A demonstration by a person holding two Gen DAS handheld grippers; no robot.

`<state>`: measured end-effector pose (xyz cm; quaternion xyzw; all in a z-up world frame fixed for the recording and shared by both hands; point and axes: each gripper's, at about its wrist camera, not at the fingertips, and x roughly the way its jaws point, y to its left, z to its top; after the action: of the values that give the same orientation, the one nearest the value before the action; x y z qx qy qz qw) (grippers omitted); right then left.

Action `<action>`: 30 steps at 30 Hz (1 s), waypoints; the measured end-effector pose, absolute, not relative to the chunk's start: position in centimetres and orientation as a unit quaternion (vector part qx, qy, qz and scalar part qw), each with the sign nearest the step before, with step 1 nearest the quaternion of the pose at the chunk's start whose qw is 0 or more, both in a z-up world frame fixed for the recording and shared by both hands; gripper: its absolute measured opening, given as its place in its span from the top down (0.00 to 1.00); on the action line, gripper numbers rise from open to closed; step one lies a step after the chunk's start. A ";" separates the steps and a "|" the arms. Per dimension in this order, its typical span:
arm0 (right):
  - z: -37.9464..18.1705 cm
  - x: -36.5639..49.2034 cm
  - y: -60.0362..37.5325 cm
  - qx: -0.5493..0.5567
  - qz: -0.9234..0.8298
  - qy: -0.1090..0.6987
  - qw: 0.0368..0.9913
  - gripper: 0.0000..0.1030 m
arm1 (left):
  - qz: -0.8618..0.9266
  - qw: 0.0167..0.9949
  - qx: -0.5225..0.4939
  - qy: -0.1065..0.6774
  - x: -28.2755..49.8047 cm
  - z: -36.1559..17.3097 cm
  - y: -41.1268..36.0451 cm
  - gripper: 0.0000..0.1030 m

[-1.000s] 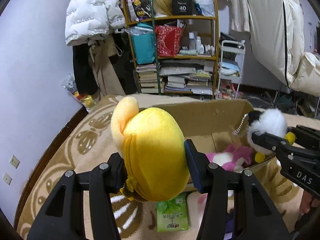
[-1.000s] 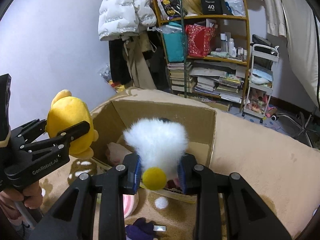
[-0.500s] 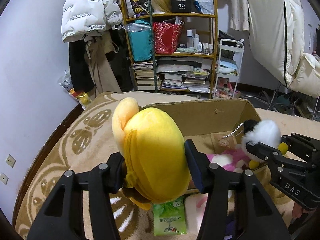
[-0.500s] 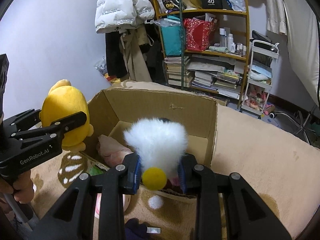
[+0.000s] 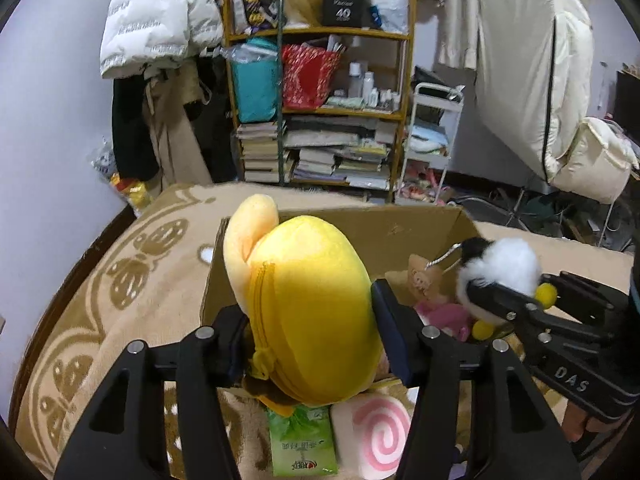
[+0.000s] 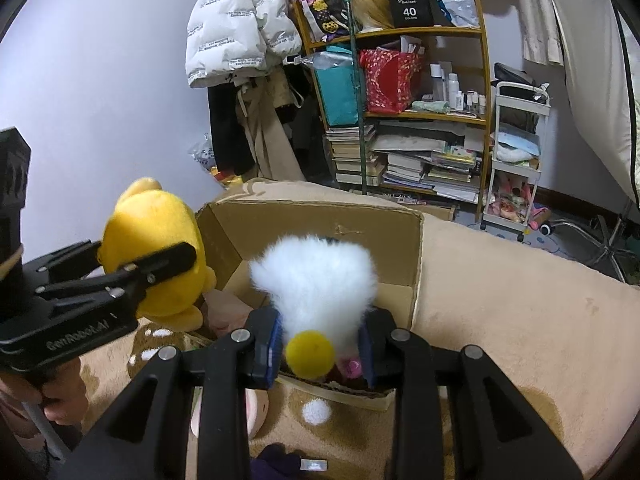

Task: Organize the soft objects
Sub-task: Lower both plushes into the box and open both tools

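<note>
My left gripper (image 5: 310,326) is shut on a yellow plush toy (image 5: 308,304) and holds it over the near left corner of an open cardboard box (image 5: 384,232). My right gripper (image 6: 320,336) is shut on a fluffy white plush with yellow pompoms (image 6: 316,280) above the box's (image 6: 320,220) near edge. Each gripper shows in the other view: the left gripper (image 6: 120,276) with the yellow plush (image 6: 156,240), the right gripper (image 5: 516,304) with the white plush (image 5: 504,264). A pink soft toy (image 5: 444,314) lies inside the box.
The box sits on a tan patterned blanket (image 5: 132,288). A pink-swirl cushion (image 5: 372,436) and a green wipes pack (image 5: 300,444) lie in front of the box. A dark purple item (image 6: 276,462) lies near me. A cluttered bookshelf (image 5: 320,112) and white cart (image 6: 516,160) stand behind.
Both grippers have moved forward toward the box with their plush toys. The yellow plush now hangs over the box's near left corner and the white plush over its near edge.
</note>
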<state>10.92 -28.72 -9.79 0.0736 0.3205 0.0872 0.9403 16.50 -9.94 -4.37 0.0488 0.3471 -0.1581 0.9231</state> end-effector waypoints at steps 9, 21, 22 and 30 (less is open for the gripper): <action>-10.6 11.5 -28.6 0.080 0.098 0.345 0.930 0.54 | -0.137 0.917 0.047 0.373 17.3 -5.7 -9.2 0.27; -9.6 9.9 -29.2 0.086 0.093 0.333 0.934 0.19 | -0.129 0.918 0.059 0.371 15.5 -4.7 -8.9 0.12; -9.5 9.7 -29.3 0.088 0.090 0.332 0.935 0.14 | -0.127 0.918 0.056 0.372 15.2 -4.5 -8.7 0.12; -8.6 7.4 -29.5 0.099 0.078 0.327 0.937 0.01 | -0.109 0.918 0.051 0.378 12.1 -3.0 -6.5 0.03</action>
<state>7.40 -29.52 -8.61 0.0987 0.3273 0.0779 0.9365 12.11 -6.50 -2.97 0.0511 0.3779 -0.1086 0.9180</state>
